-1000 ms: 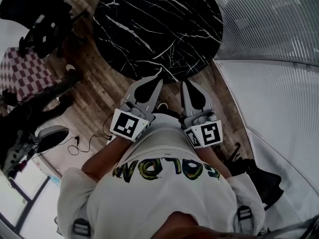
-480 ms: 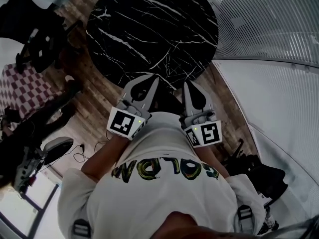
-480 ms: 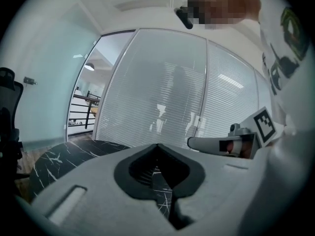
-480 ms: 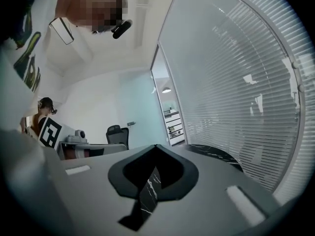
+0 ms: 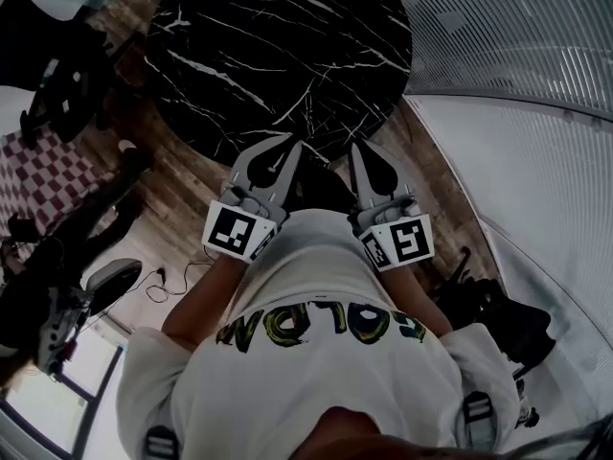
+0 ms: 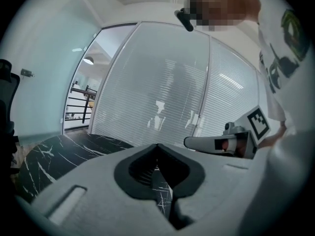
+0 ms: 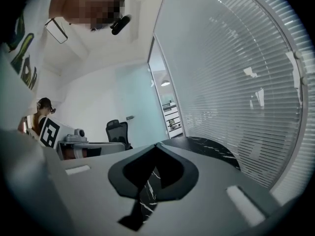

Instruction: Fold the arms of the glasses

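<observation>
Glasses: in none of the three views; where they lie relative to either tool cannot be told.
Left tool: jaws pressed together tip to tip, nothing between them; through the hollow behind the tips only the veined desk surface shows.
Right tool: jaws likewise pressed together and empty.
Tools, placing: side by side and apart, both held out in front of the person's white shirt and pointing away from the body. In the head view their tips fall over the near rim of the desk.
Desk: round, black marble with white veins; the part that shows carries nothing.
Marker cubes: one at the rear of each tool, left and right, close to the shirt.
Floor: wooden boards around the desk's near side.
Chair: black office chair, left of the desk and well apart from the tools.
Blinds: a slatted glass wall along the right, beyond the right tool.
Cross-view: each tool's camera catches the other tool beside it, level with it.
</observation>
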`<state>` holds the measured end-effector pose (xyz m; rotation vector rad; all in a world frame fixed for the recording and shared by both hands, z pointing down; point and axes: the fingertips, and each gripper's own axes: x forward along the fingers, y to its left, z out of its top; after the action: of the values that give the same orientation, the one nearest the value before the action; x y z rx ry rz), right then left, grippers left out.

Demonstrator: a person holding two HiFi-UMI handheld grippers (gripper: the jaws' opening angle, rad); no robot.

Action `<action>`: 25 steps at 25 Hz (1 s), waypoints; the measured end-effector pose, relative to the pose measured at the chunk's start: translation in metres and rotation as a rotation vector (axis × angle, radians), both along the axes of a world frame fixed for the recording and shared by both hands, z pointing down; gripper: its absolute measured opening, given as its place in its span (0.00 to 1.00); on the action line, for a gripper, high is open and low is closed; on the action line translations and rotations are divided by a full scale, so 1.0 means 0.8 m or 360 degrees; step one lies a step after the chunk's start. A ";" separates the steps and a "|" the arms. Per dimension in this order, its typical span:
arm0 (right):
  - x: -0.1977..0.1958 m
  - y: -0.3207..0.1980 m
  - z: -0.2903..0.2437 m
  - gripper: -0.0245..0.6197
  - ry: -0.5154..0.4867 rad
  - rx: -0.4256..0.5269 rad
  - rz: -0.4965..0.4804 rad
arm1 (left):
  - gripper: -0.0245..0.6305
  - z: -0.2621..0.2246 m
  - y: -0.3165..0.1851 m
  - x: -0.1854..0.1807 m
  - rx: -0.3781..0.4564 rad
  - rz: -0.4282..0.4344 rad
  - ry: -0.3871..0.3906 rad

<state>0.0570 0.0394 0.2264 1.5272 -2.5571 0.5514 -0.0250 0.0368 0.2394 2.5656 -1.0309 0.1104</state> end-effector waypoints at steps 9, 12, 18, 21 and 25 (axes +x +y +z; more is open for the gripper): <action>0.029 -0.007 0.086 0.04 0.0066 -0.0182 0.0060 | 0.06 0.080 -0.012 0.004 -0.0137 0.0036 -0.0087; 0.038 -0.010 0.122 0.06 0.0101 -0.0243 0.0071 | 0.08 0.114 -0.018 0.007 -0.0179 0.0050 -0.0110; 0.056 -0.010 0.208 0.14 0.0231 -0.0374 0.0063 | 0.14 0.181 -0.040 0.013 -0.0237 0.0065 -0.0144; 0.071 -0.007 0.252 0.16 0.0324 -0.0442 0.0068 | 0.16 0.210 -0.048 0.017 -0.0269 0.0094 -0.0157; 0.088 -0.004 0.299 0.16 0.0461 -0.0524 0.0071 | 0.18 0.249 -0.056 0.024 -0.0306 0.0128 -0.0157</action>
<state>0.1276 0.0364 0.4656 1.4310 -2.1020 0.6623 -0.0058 -0.0083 0.4383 2.4466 -0.9039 0.3433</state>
